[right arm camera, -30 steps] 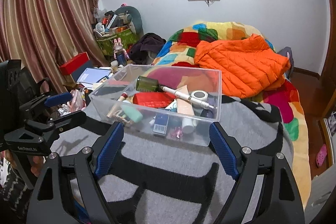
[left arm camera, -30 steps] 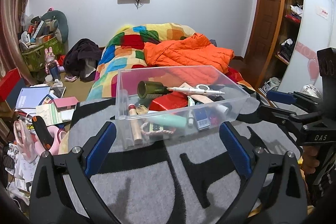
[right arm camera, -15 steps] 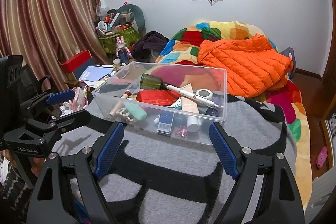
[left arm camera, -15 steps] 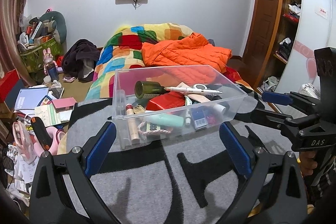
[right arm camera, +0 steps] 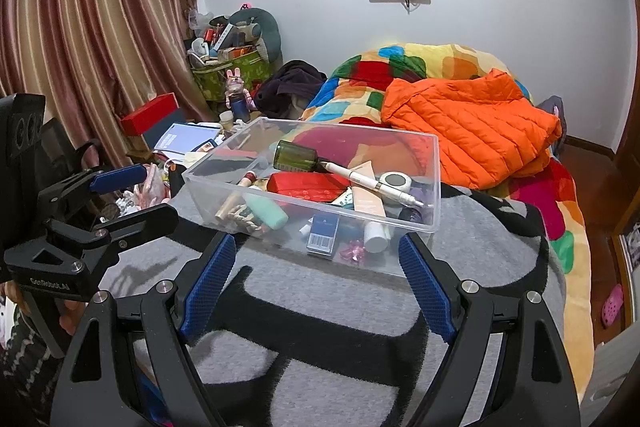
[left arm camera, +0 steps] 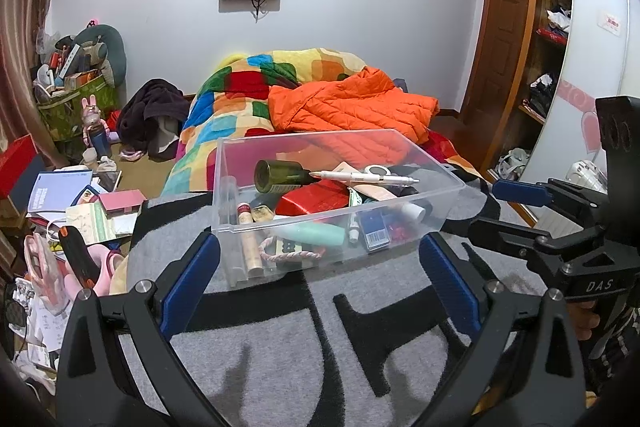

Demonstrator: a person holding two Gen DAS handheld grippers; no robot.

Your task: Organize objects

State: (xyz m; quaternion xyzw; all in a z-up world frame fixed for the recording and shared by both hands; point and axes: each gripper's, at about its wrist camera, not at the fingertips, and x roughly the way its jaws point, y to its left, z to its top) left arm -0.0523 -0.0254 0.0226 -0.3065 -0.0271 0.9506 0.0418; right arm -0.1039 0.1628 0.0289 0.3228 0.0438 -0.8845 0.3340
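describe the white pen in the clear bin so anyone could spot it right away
On the grey and black blanket stands a clear plastic bin full of small items. The white pen lies slanted on top of the pile, one end against the mouth of the green glass bottle, the only long thin white thing there.

Bare grey blanket [left arm camera: 280, 367] lies open just ahead of each hand-held gripper. Beyond it the clear bin [left arm camera: 436, 227] blocks the way forward, its open top crossed by a white pen [left arm camera: 368, 178] resting on a green bottle [left arm camera: 280, 177].
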